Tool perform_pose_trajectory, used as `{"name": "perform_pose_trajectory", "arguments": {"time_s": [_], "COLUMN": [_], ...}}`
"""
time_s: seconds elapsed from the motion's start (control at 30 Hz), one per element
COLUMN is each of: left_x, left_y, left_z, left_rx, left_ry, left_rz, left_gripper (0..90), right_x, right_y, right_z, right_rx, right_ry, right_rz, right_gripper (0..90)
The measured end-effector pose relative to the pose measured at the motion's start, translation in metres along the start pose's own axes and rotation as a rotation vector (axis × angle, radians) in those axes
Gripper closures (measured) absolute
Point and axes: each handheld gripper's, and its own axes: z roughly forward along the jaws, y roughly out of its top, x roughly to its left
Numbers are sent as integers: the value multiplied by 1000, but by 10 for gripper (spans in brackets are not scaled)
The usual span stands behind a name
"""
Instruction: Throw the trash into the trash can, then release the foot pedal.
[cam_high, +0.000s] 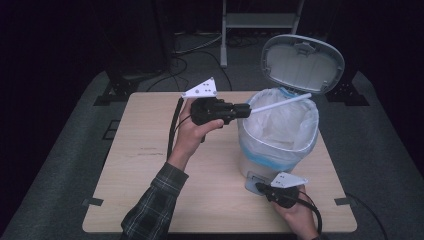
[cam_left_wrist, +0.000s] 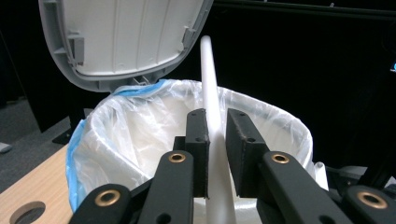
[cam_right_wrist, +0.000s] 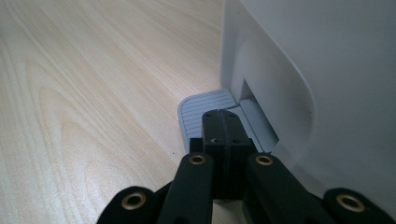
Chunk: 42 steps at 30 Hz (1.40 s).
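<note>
A white pedal bin (cam_high: 250, 162) lined with a clear plastic bag (cam_left_wrist: 121, 135) stands on the table, its grey lid (cam_high: 302, 62) tipped up and open. My left gripper (cam_high: 247, 109) is shut on a thin white tube (cam_high: 280, 102) that reaches out over the bin's mouth. In the left gripper view the tube (cam_left_wrist: 208, 70) runs up between the jaws of the left gripper (cam_left_wrist: 217, 126), under the lid (cam_left_wrist: 126, 37). My right gripper (cam_high: 262, 189) is shut and empty, its tips resting on the bin's grey foot pedal (cam_right_wrist: 201, 107) beside the bin wall (cam_right_wrist: 327, 70).
The light wooden table (cam_high: 150, 165) has bare surface to the left of the bin. A round cable hole (cam_left_wrist: 28, 212) sits in the tabletop near the bin. Dark floor, cables and a stand's legs (cam_high: 225, 45) lie beyond the far edge.
</note>
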Motion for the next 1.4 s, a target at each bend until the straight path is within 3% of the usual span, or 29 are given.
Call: {"name": "perform_pose_trajectory", "arguments": {"time_s": [0.43,0.8,1.1,1.4], "left_x": [-2,-4,-8,-11], "left_y": [2,-5,-20,-43], "left_z": [-4,-25,-50,-72], "left_rx": [-6,-1,27,54], "left_ry": [10,59,135,186], "left_rz": [9,5,1,-25], "left_gripper": [769,693,552,512], "right_x": [0,0,0,0], "right_y": [0,0,0,0], "right_z": [0,0,0,-1], "right_rx": [1,1,-1,-6], "right_ry": [0,0,2,1], "right_rz": [-1,1,-3,-7], "right_gripper": [900,900,900,900]}}
